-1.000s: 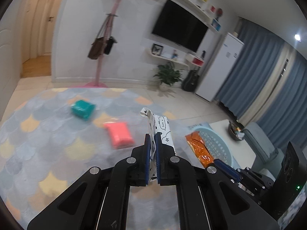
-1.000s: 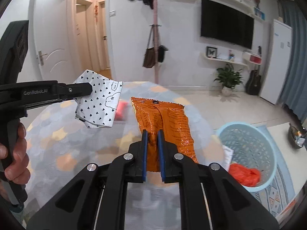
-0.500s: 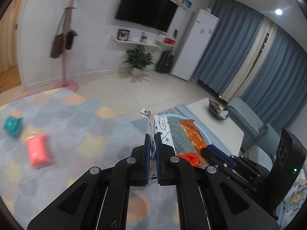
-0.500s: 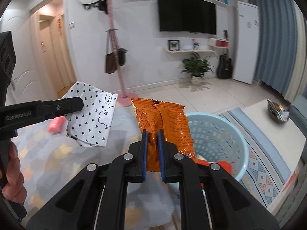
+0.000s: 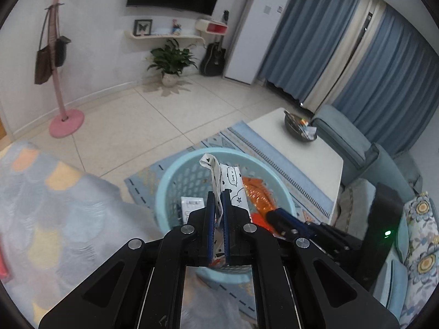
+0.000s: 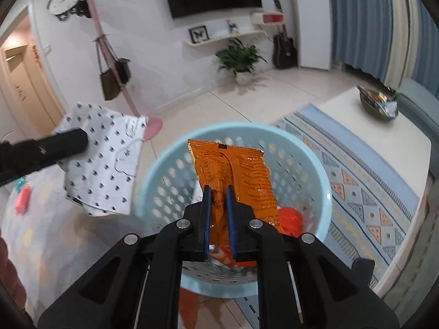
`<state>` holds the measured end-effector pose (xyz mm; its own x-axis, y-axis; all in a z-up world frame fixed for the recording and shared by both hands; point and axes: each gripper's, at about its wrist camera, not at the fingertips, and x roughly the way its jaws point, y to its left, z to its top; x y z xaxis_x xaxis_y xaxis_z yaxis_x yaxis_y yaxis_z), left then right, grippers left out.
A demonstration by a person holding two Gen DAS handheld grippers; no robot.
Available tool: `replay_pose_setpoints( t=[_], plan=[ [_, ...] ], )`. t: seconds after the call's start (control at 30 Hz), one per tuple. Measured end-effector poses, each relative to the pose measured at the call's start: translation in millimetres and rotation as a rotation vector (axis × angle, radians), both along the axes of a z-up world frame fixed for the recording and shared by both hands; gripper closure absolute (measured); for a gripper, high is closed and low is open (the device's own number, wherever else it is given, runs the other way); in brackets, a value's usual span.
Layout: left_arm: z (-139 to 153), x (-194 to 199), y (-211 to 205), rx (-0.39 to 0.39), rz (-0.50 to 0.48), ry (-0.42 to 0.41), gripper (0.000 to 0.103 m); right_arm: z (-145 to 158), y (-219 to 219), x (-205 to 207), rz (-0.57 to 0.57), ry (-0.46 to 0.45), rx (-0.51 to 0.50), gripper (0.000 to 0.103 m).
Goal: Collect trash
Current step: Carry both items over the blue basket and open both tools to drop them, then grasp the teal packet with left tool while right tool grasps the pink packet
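Two held wrappers, both above the blue basket (image 6: 323, 192).

We logged the left gripper (image 5: 216, 194) with its fingers pinched nearly together on a white bag (image 5: 231, 183) printed with black hearts, the bag standing up from the fingers over the near side of the basket. We logged the right gripper (image 6: 218, 192) with its fingers a narrow gap apart, clamped on the lower edge of an orange snack packet (image 6: 236, 172), which hung over the basket's open middle. Inside the basket we noted crumpled red plastic (image 6: 290, 219) and a white slip (image 5: 192, 205). Left of the basket lay the pastel rug (image 5: 55, 205); right of it, the white table (image 6: 384, 131) with a dark bowl (image 6: 376, 104).
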<state>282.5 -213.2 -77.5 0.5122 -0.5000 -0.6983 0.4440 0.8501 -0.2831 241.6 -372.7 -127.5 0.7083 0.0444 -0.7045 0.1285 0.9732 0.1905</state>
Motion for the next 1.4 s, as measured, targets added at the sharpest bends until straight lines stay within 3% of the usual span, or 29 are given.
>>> replay_pose_setpoints(
  t=[0.13,0.2,0.23,0.27,0.33,0.4,0.47,0.67,0.87,1.2,1.4],
  plan=[
    [-10,8,-10,0.013,-0.008,0.023,0.099,-16,-9,2,-0.002,0.044,0.043,0.089],
    [-14,11,-13,0.014,-0.01,0.031,0.099,-19,-14,3,0.001,0.06,0.075,0.073],
    [-15,11,-14,0.013,-0.011,0.033,0.099,-19,-18,3,-0.002,0.06,0.083,0.058],
    [-16,12,-14,0.013,-0.01,0.031,0.096,-18,-19,0,-0.012,0.048,0.076,0.053],
    [-18,11,-14,0.015,-0.007,0.025,0.082,-16,-19,-3,-0.015,0.046,0.057,0.053],
    [-18,9,-9,0.008,0.011,0.015,0.053,-15,-19,-8,-0.019,0.045,0.062,0.053],
    [-16,7,-3,-0.02,0.025,0.012,0.038,-12,-20,-13,-0.024,0.04,0.069,0.053],
    [-4,-6,15,-0.027,0.05,-0.015,0.034,5,-14,-20,-0.015,0.019,0.076,0.053],
    [16,-22,50,-0.062,0.115,-0.051,0.031,38,28,-26,0.088,-0.044,0.01,0.053],
    [59,-47,160,-0.018,0.327,-0.178,0.027,87,121,-36,0.292,-0.139,-0.045,0.046],
    [67,-49,238,0.015,0.48,-0.204,0.026,101,189,-32,0.432,-0.145,-0.069,0.043]
  ],
)
